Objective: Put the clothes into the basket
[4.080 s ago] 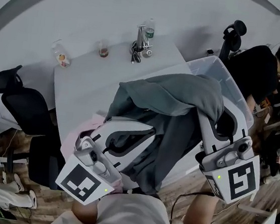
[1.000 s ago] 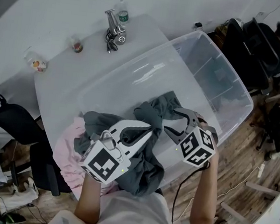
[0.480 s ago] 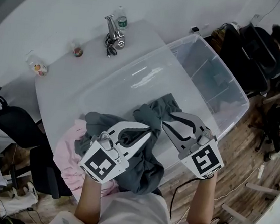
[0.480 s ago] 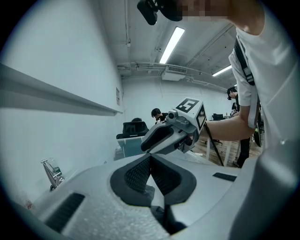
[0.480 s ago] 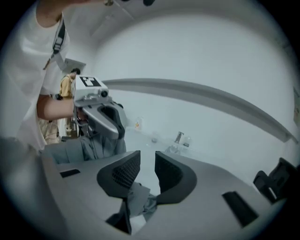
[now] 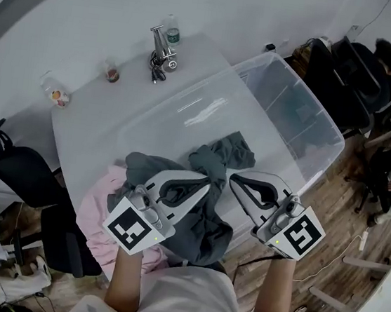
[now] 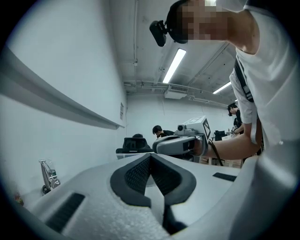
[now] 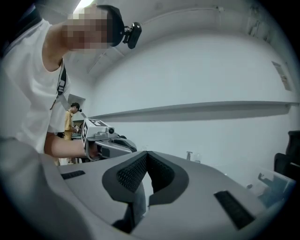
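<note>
White tabletop under both tools, bearing a large clear plastic basket just ahead of the jaws. Inside it a crumpled dark grey garment, partly within, partly draped over the near rim and hanging below the left gripper. Left gripper shut, pads tip to tip, holding nothing. Right gripper just beside it over the same rim, jaws just closed, equally empty-handed. Left of the left gripper, a pale pink garment at the table edge. Well beyond, a metal stand and a small cup; further left, a black office chair.
</note>
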`<state>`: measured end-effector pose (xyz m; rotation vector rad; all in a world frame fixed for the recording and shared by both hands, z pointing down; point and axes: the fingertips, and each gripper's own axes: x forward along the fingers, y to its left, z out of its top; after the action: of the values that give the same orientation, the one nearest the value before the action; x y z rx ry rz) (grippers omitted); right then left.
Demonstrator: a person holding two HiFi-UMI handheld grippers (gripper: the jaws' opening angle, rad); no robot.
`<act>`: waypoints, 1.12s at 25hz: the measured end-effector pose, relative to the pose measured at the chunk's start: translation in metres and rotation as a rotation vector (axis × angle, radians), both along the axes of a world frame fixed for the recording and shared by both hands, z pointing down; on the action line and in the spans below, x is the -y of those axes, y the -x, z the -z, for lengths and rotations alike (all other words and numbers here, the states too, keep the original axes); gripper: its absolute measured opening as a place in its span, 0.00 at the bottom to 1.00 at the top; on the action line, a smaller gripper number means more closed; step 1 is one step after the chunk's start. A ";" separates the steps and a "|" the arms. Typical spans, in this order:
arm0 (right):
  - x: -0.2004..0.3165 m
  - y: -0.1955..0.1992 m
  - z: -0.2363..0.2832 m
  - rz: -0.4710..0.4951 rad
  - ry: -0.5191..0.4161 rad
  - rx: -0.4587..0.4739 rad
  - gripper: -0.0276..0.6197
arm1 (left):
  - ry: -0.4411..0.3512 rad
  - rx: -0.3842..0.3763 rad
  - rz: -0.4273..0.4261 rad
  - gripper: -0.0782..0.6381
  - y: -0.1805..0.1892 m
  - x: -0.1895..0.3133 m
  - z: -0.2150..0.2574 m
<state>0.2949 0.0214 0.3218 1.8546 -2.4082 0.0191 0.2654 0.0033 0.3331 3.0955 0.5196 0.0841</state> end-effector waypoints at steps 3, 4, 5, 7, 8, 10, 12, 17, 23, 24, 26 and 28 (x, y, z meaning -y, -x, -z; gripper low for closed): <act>-0.003 0.014 0.001 0.004 -0.010 0.005 0.05 | 0.023 -0.015 0.000 0.12 0.012 -0.001 0.003; -0.004 0.018 0.002 0.007 -0.013 0.005 0.05 | 0.023 -0.020 0.004 0.12 0.016 -0.001 0.003; -0.005 0.024 0.003 0.011 -0.017 0.006 0.05 | 0.022 -0.026 0.010 0.12 0.020 0.000 0.004; -0.006 0.035 0.006 0.023 -0.029 0.010 0.05 | 0.024 -0.043 0.025 0.12 0.031 0.000 0.007; -0.007 0.041 0.007 0.028 -0.036 0.010 0.05 | 0.026 -0.050 0.030 0.12 0.037 0.000 0.008; -0.008 0.053 0.008 0.036 -0.044 0.008 0.05 | 0.024 -0.058 0.039 0.12 0.049 -0.001 0.010; -0.007 0.065 0.010 0.052 -0.047 0.003 0.05 | 0.017 -0.061 0.058 0.12 0.062 0.001 0.011; 0.007 0.100 0.012 0.106 -0.029 -0.008 0.05 | 0.007 -0.067 0.123 0.12 0.102 0.015 0.014; 0.030 0.148 0.013 0.193 -0.030 -0.019 0.05 | 0.006 -0.068 0.226 0.12 0.157 0.036 0.014; 0.034 0.156 0.013 0.205 -0.029 -0.021 0.05 | 0.006 -0.069 0.243 0.12 0.166 0.040 0.014; 0.043 0.171 0.014 0.234 -0.033 -0.028 0.05 | 0.008 -0.068 0.278 0.12 0.184 0.048 0.013; 0.052 0.185 0.011 0.259 -0.007 -0.041 0.05 | 0.009 -0.066 0.315 0.12 0.201 0.056 0.012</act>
<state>0.1097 -0.0303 0.3108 1.5153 -2.6016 -0.0470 0.0646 -0.0530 0.3216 3.1336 0.0276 -0.0218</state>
